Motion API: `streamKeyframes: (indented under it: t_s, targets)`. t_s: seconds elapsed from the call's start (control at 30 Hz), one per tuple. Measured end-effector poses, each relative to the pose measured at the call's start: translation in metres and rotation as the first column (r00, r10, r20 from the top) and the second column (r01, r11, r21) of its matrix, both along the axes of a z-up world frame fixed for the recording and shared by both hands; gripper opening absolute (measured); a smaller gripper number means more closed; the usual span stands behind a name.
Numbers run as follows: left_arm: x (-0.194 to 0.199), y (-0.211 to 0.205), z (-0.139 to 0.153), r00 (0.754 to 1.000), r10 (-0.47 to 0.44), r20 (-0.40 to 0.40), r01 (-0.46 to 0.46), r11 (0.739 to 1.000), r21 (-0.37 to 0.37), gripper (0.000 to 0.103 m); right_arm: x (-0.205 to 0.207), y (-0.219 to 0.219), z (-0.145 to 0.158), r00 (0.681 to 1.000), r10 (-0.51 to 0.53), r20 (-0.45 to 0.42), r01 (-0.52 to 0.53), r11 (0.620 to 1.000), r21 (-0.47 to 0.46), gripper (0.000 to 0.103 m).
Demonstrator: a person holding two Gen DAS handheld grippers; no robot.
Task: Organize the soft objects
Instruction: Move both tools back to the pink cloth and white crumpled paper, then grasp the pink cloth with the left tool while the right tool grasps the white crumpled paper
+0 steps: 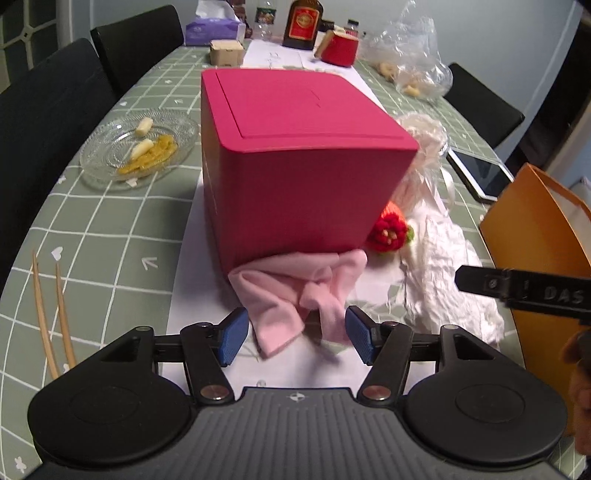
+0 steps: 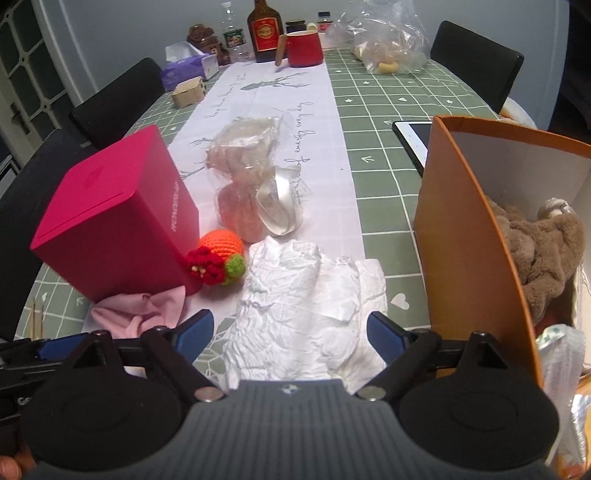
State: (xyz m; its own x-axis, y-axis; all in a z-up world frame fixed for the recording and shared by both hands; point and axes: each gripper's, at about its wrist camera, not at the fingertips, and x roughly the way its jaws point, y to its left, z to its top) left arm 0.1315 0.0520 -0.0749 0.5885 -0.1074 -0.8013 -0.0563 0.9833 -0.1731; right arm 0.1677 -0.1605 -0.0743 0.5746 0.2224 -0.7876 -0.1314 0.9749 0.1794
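The pink cloth (image 1: 295, 295) lies on the bench, its far edge pinned under the red box (image 1: 295, 147). The left gripper (image 1: 295, 334) straddles it, jaws wide and empty; pulling could topple the box. The right gripper (image 2: 291, 332) gapes empty over crumpled white paper (image 2: 295, 306).

Long table (image 2: 373, 173), green grid cloth — black chairs (image 1: 136, 44) both sides, pale blue-grey wall (image 2: 147, 22) behind.

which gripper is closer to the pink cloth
Left. The left hand-held gripper is open right around the pink cloth; the right hand-held gripper is over the white paper beside it.
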Motion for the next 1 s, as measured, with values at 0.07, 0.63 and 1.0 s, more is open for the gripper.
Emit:
streamKeyframes:
  t_s: [0.07, 0.63, 1.0]
  targets:
    - [0.001, 0.001, -0.001, 1.000, 0.019, 0.017, -0.019, 1.000, 0.011, 0.074, 0.003, 0.002, -0.004, 1.000, -0.020, 0.000, 0.020, 1.000, -0.003, 0.090]
    - [0.012, -0.009, -0.023, 0.997, 0.071, 0.033, -0.073, 0.995, 0.060, 0.075, 0.014, 0.016, -0.030, 0.999, -0.027, 0.043, 0.030, 0.996, -0.081, 0.096]
    - [0.009, -0.013, -0.021, 0.997, 0.070, 0.020, -0.071, 0.993, 0.096, 0.046, 0.017, 0.024, -0.043, 0.999, 0.040, 0.005, -0.039, 0.986, -0.160, 0.090]
